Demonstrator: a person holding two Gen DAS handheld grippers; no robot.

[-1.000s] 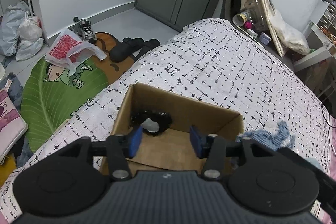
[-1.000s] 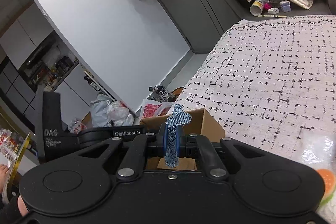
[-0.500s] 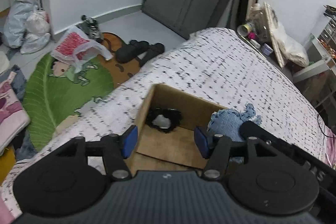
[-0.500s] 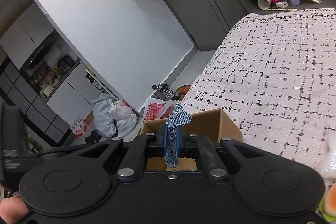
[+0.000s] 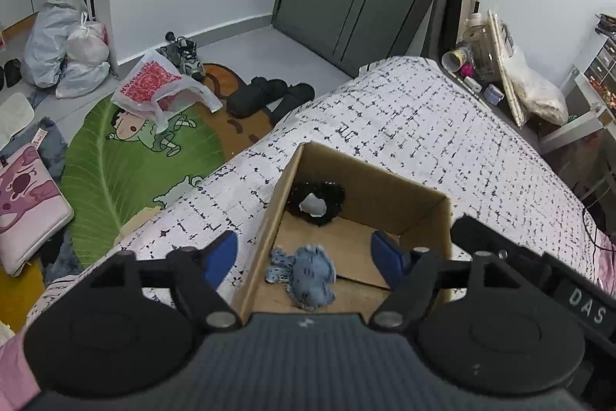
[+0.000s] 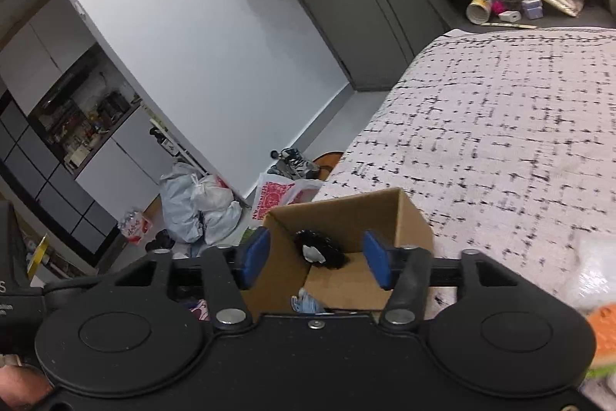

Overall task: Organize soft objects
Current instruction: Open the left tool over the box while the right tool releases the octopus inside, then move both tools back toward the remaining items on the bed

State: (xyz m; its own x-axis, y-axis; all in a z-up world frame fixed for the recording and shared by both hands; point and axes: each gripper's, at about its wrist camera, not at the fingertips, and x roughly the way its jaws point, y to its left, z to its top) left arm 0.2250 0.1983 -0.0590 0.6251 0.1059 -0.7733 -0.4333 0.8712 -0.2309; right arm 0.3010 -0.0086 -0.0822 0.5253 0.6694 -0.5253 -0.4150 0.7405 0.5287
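An open cardboard box (image 5: 408,197) stands on the bed (image 5: 442,126), whose cover is white with a black grid of dashes, and it serves as the anchor for everything here. On the box floor, close to its near left wall, lies a blue denim soft toy (image 5: 308,276), loose and touching neither gripper. In the far left corner of the box a black scrunchie (image 5: 317,197) lies around something pale. The left gripper (image 5: 304,257) hangs above the near edge of the box with its blue pads spread wide, one outside the left wall and one over the box floor, holding nothing. The right gripper (image 6: 313,262) is also over the box from its right side, its fingers likewise wide apart and empty; below them a scrap of the blue toy (image 6: 308,303) peeks out and the scrunchie (image 6: 319,251) shows farther in.
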